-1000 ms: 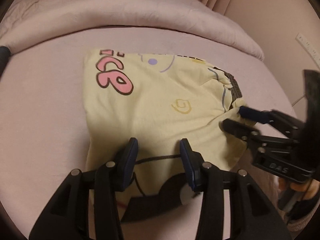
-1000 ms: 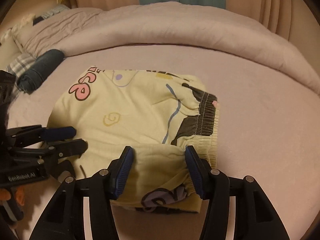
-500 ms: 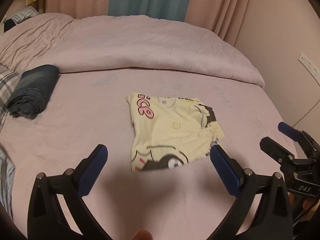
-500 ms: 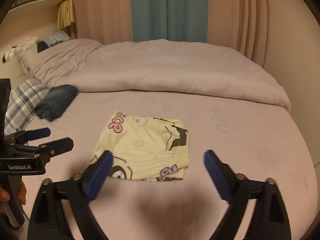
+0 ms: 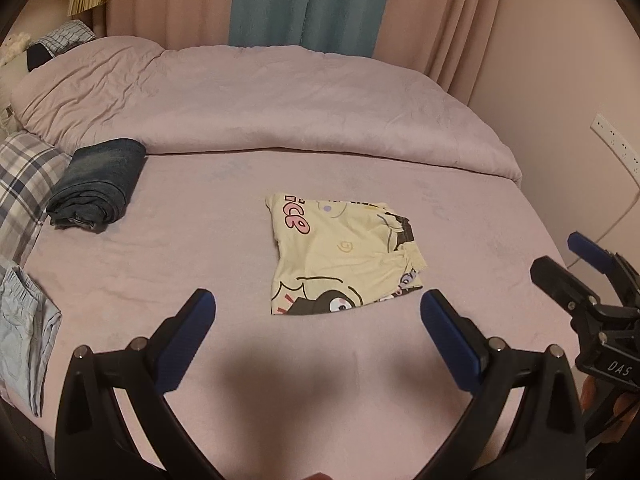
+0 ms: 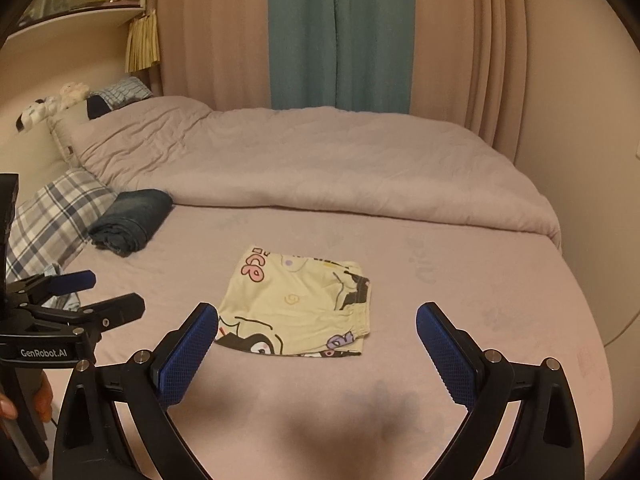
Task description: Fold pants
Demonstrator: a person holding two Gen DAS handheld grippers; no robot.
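The yellow cartoon-print pants (image 5: 340, 256) lie folded into a small rectangle on the pink bed sheet (image 5: 192, 240), also in the right wrist view (image 6: 296, 304). My left gripper (image 5: 318, 316) is open and empty, raised above and in front of the pants; it also shows in the right wrist view (image 6: 92, 292). My right gripper (image 6: 318, 324) is open and empty, raised in front of the pants; it shows at the right edge of the left wrist view (image 5: 568, 256).
A rolled dark denim garment (image 5: 96, 188) lies at the left by a plaid pillow (image 5: 20, 184). A light blue garment (image 5: 24, 328) lies at the near left edge. A bunched duvet (image 5: 280, 100) fills the far side. Wall and curtains stand beyond.
Both grippers let go of the folded pants, opened wide and pulled back and up, away from them. The pants stay folded on the sheet.
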